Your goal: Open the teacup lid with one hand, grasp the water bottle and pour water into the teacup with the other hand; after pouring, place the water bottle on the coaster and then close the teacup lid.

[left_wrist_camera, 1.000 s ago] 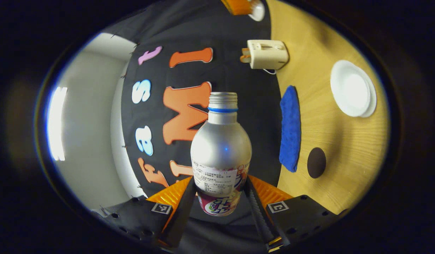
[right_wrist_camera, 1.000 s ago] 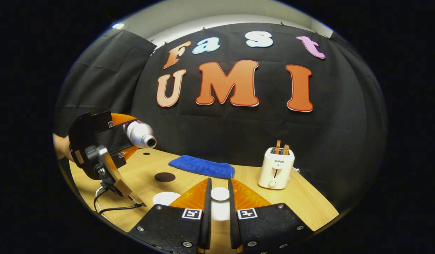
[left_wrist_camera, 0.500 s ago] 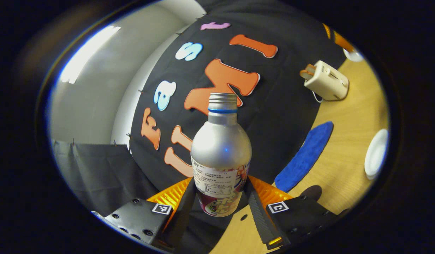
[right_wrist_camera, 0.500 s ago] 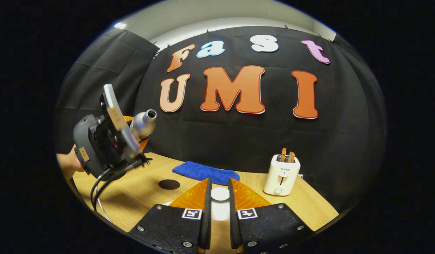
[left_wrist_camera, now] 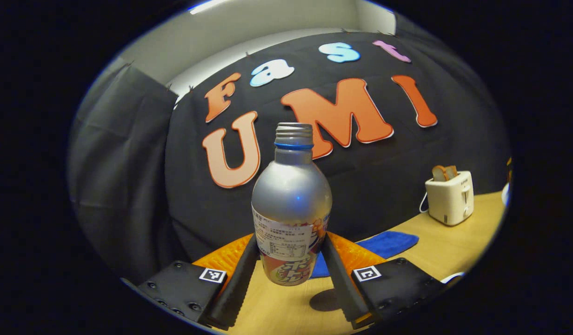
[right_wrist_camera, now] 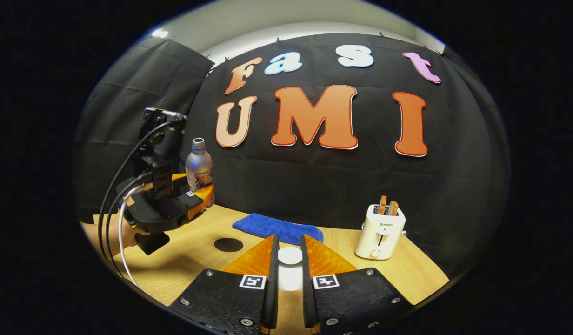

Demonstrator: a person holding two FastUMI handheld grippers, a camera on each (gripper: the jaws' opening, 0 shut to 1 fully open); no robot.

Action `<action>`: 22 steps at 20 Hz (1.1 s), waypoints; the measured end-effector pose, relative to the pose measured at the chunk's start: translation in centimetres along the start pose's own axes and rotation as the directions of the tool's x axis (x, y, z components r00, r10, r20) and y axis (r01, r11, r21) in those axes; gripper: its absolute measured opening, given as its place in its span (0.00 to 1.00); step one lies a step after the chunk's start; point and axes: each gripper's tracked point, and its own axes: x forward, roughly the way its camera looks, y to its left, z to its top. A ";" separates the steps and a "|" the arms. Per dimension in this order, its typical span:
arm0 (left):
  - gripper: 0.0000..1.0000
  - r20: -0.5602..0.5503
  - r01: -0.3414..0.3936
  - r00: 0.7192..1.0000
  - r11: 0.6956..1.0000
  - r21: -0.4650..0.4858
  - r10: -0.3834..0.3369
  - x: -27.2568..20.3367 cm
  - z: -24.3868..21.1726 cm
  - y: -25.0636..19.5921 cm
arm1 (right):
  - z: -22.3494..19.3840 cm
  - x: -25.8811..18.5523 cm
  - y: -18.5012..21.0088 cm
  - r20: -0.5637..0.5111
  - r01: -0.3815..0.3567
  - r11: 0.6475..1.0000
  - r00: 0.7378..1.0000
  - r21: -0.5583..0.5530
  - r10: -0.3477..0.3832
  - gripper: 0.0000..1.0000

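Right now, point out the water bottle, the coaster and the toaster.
water bottle [left_wrist_camera: 291, 204]: left gripper view, silver shoulder.
coaster [right_wrist_camera: 228, 244]: right gripper view, centre of dark disc.
toaster [right_wrist_camera: 379, 230]: right gripper view, front face.

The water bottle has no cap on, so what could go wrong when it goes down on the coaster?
1. The water bottle is uncapped; tipping it could spill leftover water.
2. The left hand-held gripper holds it above the table, and the coaster is a small target; landing on its edge could topple the bottle.
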 end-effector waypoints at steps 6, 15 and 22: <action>0.84 -0.146 0.040 0.987 0.973 -0.228 -0.075 2.8 -4.9 -0.7 | -0.7 1.0 0.4 -0.018 -0.026 1.000 0.999 0.016 0.027 0.22; 0.84 -0.281 0.059 0.949 0.953 -0.296 -0.146 4.8 -11.3 -3.1 | -3.0 2.4 1.1 -0.056 -0.069 0.997 0.996 0.045 0.071 0.22; 0.81 -0.383 0.067 0.906 0.954 -0.292 -0.181 5.1 -16.0 -4.7 | -3.7 3.0 2.5 -0.068 -0.116 0.991 0.990 0.065 0.121 0.22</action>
